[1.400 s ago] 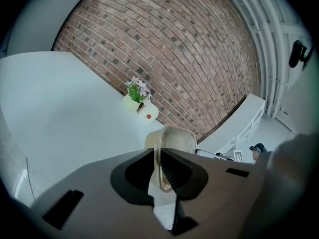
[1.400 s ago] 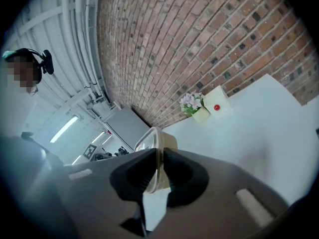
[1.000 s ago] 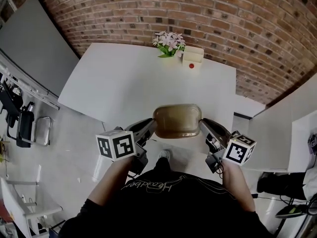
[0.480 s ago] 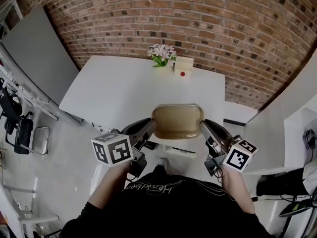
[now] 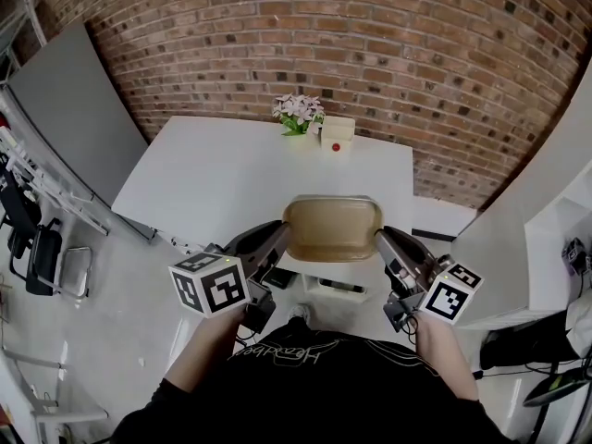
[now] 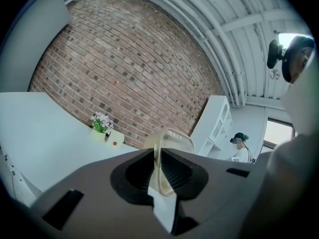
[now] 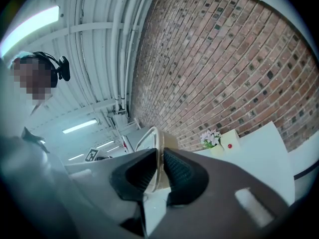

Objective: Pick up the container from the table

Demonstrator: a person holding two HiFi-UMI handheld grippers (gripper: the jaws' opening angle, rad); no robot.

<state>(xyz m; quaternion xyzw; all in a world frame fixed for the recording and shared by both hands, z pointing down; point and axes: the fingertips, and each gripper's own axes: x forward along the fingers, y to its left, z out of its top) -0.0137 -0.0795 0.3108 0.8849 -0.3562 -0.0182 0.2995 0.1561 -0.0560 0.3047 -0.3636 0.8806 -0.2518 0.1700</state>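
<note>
A tan translucent container (image 5: 332, 228) hangs in the air above the near edge of the white table (image 5: 231, 169), held from both sides. My left gripper (image 5: 280, 236) is shut on its left rim, and my right gripper (image 5: 381, 239) is shut on its right rim. In the left gripper view the container's thin rim (image 6: 160, 168) runs between the ribbed pads of my left gripper (image 6: 160, 176). The right gripper view shows the same for the other rim (image 7: 157, 163), pinched by my right gripper (image 7: 157, 176). Both grippers point roughly level.
A pot of pink flowers (image 5: 299, 112) and a small cream box with a red dot (image 5: 337, 135) stand at the table's far edge against the brick wall (image 5: 370, 54). A grey panel (image 5: 65, 100) leans at left. White furniture (image 5: 546, 248) stands at right.
Both grippers have risen with the container between them. It now sits higher above the table's near edge, and the table looks farther below.
</note>
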